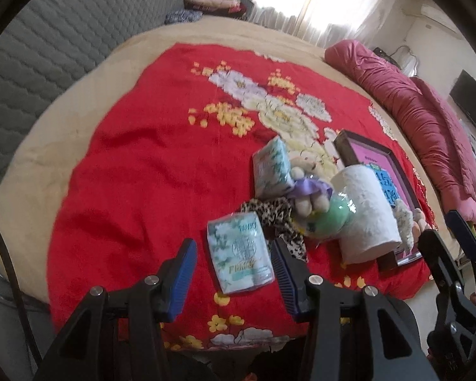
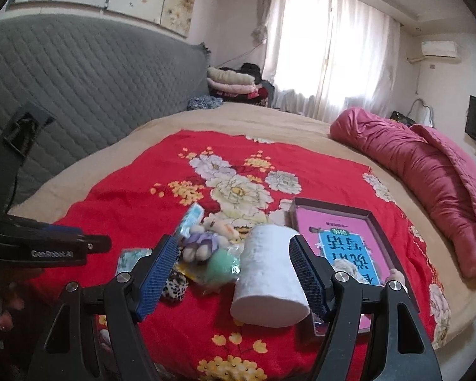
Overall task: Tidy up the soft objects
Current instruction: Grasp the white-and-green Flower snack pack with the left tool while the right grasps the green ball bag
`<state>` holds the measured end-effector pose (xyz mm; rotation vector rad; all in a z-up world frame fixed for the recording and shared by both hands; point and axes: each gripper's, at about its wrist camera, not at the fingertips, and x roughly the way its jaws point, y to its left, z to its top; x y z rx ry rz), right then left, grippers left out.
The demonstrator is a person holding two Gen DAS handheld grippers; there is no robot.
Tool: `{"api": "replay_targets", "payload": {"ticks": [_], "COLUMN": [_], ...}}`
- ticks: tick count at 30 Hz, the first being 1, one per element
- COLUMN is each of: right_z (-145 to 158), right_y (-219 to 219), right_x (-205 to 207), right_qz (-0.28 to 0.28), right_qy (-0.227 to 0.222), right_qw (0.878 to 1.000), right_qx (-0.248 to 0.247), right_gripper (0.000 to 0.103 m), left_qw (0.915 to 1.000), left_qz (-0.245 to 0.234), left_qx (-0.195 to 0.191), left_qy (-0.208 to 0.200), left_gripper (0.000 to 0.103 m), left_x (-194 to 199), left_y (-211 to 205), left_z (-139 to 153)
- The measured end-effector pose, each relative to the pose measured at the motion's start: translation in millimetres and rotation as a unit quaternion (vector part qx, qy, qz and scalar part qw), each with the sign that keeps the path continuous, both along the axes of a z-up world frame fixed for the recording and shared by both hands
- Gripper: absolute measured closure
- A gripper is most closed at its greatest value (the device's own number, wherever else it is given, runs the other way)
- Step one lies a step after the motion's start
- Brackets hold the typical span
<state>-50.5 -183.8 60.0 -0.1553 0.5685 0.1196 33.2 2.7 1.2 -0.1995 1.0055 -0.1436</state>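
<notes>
**Soft objects heaped beside tray; both grippers empty and lined up**

Soft objects lie in a loose cluster on the red floral blanket [image 1: 127,165]: a near tissue pack [image 1: 239,252], a second tissue pack [image 1: 271,166] farther back, a leopard-print cloth [image 1: 279,219], a small plush toy [image 1: 304,187] with a purple ribbon, a green wrapped item [image 1: 325,219] and a white paper roll [image 1: 366,212]. The roll lies on its side, its far end against or over the rim of the dark tray [image 2: 374,219], which holds a pink-and-blue book [image 2: 349,244].

Left gripper [image 1: 234,268]: jaws about half open, holding nothing. The near tissue pack sits between the blue pads on the blanket, untouched.

Right gripper [image 2: 233,268]: jaws wide, holding nothing. The paper roll lies framed between its fingers, with clearance on both sides.

Assessment: each hand appears to be lining up a pick, left on the near pack, right on the roll.

Recommendations:
- Left: centre the pads on the pack's long edges and lower until they flank it; the leopard cloth touches the pack's far corner and could be dragged along.
- Right: grip the roll across its middle with light pressure, since it will crush. Lift clear of the tray rim before moving it, as the green item rests against its side and may shift.
</notes>
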Motion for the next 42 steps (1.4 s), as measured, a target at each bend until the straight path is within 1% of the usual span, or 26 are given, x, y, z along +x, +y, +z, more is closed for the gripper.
{"api": "replay_targets", "payload": {"ticks": [4,8,13,16,21,22,29,34,42], "right_z": [-9,-18,-30,-35,-43,-44,-56,-70,-95], "right_y": [2,4,6,5,4,3,8,15,33], "right_x": [5,10,15,18,24,25,39,58,87], "right_qz": [0.004,0.007,0.012,0.012,0.008,0.008,0.016,0.019,0.024], "right_qy": [0.011,0.023,0.034,0.040,0.049,0.051,0.063,0.081,0.098], "right_qw": [1.000,1.000,0.999,0.999,0.999,0.999,0.998,0.995,0.985], "right_qx": [-0.002,-0.006,-0.010,-0.010,-0.012,-0.012,-0.025,-0.052,-0.138], "right_gripper": [0.028,0.028,0.028,0.028,0.028,0.028,0.028,0.028,0.028], "left_qw": [0.9995,0.9992,0.9983,0.9981,0.9961,0.9959,0.9963,0.9965,0.9973], "left_qz": [0.004,-0.001,-0.002,0.001,0.006,0.009,0.021,0.020,0.010], "left_qx": [-0.021,-0.023,-0.038,-0.033,-0.041,-0.038,-0.029,-0.033,-0.043], "left_qy": [0.023,0.032,0.043,0.053,0.078,0.082,0.079,0.074,0.059], "left_gripper": [0.055,0.055,0.055,0.055,0.055,0.055,0.052,0.050,0.050], "left_x": [4,7,14,23,37,38,50,56,57], "left_y": [-2,-7,-14,-19,-21,-22,-20,-17,-13], "left_z": [-19,-30,-39,-47,-64,-66,-75,-82,-85]}}
